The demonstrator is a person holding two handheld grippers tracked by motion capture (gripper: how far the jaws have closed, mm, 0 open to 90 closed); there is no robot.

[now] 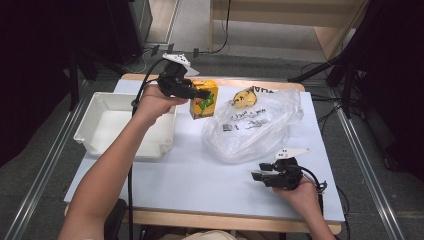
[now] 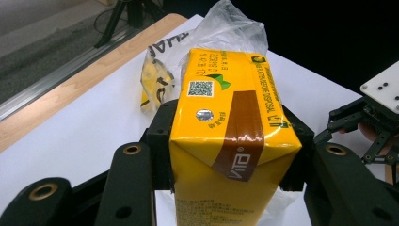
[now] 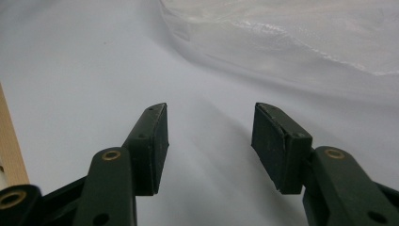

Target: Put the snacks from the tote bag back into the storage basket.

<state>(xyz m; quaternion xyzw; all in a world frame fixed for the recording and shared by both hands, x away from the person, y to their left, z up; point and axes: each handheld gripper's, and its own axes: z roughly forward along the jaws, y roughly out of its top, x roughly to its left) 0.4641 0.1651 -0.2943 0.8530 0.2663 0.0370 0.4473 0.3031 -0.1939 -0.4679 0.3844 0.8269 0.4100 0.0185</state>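
White sheeting covers the table [image 1: 190, 180], which stands on a grey floor between dark curtains. A yellow drink carton [image 1: 204, 99] is clamped between the jaws of the left gripper [image 1: 199, 93] and is held just right of the white tray [image 1: 100, 131], near the table's far edge. A clear plastic bag [image 1: 252, 131] lies crumpled beside it, with a second yellow item [image 1: 244, 98] seen at its far end. The carton is judged to be already out of the bag; placing it in the tray appears to be left, as does the other yellow item. "VITA" is read on the carton's brown band in the left gripper view, beside a square code [image 2: 201, 88]. The right gripper [image 1: 257, 175] is rested near the table's front edge, jaws apart and empty.
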